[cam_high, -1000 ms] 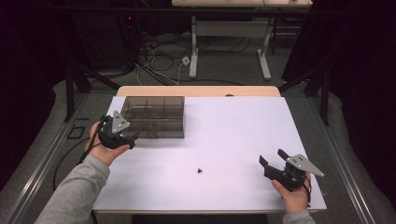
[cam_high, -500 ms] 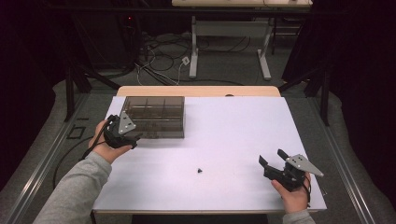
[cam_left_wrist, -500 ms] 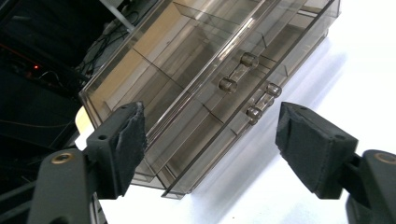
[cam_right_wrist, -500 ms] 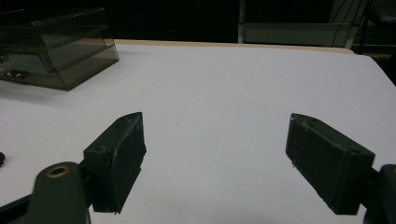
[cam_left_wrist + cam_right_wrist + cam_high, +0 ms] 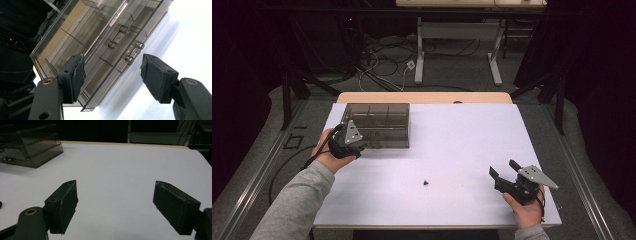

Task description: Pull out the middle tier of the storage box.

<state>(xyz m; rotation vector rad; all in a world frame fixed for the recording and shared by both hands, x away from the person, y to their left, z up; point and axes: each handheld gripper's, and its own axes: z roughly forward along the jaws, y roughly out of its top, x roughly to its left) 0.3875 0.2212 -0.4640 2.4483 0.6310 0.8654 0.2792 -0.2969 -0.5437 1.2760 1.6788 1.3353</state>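
Observation:
A smoky clear plastic drawer box (image 5: 377, 124) stands at the table's back left. My left gripper (image 5: 354, 144) is held against its front left corner. In the left gripper view this gripper (image 5: 113, 71) is open, with its jaws spread before the box front (image 5: 95, 32), and two drawer handles (image 5: 117, 38) (image 5: 134, 52) lie just beyond the pads. A tiny black part (image 5: 425, 182) lies near the table's middle front. My right gripper (image 5: 503, 176) hovers open at the front right, and nothing sits between its jaws (image 5: 117, 207).
The white table top (image 5: 472, 140) has a wooden strip at its far edge. From the right gripper view the box (image 5: 30, 145) is far off to the left, and the black part (image 5: 0, 204) sits at the left edge. Cables and table legs lie on the floor behind.
My left gripper has moved a little to the right, closer to the box front. The right gripper and the black part have stayed put.

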